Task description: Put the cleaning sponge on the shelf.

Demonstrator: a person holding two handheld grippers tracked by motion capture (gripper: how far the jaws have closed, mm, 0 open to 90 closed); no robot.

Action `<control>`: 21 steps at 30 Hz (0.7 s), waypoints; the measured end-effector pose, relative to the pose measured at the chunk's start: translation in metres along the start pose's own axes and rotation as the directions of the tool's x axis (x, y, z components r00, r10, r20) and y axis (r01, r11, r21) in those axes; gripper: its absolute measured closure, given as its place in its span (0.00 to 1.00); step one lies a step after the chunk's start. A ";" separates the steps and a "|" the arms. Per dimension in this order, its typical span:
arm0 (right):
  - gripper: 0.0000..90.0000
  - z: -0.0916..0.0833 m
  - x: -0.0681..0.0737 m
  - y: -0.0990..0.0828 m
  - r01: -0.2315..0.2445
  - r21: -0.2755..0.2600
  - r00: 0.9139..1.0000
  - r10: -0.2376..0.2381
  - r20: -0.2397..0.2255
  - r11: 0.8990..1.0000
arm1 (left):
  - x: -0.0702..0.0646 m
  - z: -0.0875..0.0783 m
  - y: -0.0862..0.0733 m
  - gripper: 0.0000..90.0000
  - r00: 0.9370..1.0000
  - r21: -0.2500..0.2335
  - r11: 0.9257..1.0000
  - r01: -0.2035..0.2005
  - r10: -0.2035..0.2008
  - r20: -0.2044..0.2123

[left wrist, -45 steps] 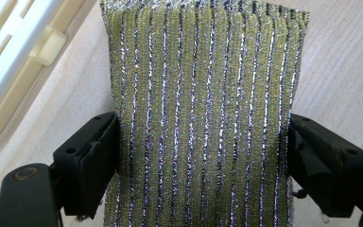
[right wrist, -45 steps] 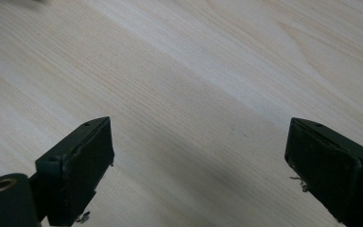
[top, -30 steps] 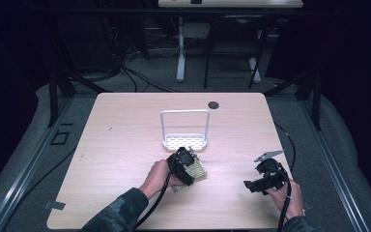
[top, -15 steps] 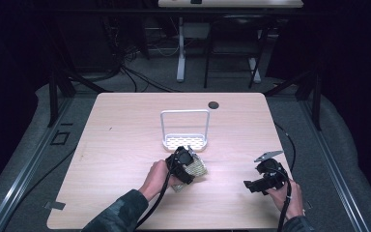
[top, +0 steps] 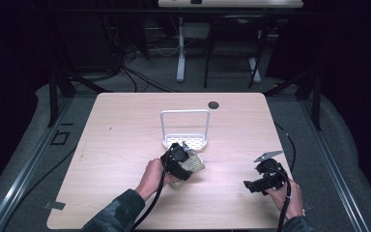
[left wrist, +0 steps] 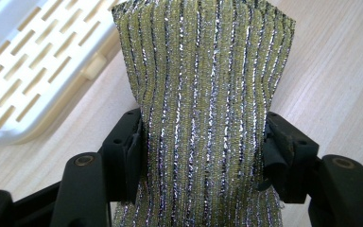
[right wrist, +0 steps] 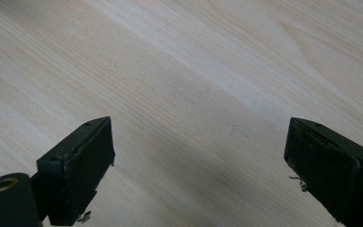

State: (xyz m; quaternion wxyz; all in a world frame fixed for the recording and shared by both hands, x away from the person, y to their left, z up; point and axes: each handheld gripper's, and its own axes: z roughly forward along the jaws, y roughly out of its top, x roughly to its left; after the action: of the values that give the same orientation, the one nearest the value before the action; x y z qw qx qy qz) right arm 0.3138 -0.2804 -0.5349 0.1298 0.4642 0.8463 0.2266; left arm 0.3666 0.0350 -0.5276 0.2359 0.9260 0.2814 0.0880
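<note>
Left gripper [left wrist: 203, 156] just in front of the white rack [top: 184, 140], jaws just closed onto a yellow-green scouring pad [left wrist: 203, 94] with glittering stripes, pads squeezing its sides; far end of pad just beside the rack's slotted tray. No brand, label or writing legible anywhere. Right gripper [right wrist: 198, 170] well right of rack, jaws spread wide over bare table [right wrist: 194, 71], pinching nothing.

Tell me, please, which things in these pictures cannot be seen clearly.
- Sponge: near end cut off by the left gripper view's bottom edge; in the high view the left gripper covers most of it.
- White rack: cropped by the left gripper view's edges.
- Right gripper jaws: too small in the high view.
</note>
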 end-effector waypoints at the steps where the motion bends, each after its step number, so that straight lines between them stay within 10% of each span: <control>1: 0.10 0.000 0.000 0.000 0.000 -0.001 1.000 0.000 0.001 1.000 | 0.000 -0.001 0.000 0.44 1.000 -0.003 1.000 0.002 -0.002 0.004; 21: 0.10 -0.002 -0.001 0.000 -0.017 -0.011 1.000 0.017 -0.006 1.000 | 0.011 -0.010 0.002 0.46 0.997 -0.029 0.998 0.062 -0.063 -0.032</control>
State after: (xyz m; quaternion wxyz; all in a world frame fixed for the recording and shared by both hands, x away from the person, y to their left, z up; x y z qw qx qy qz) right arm 0.3138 -0.2819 -0.5332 0.1281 0.4702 0.8413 0.2338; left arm 0.3740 0.0439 -0.5173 0.2468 0.9117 0.3129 0.0999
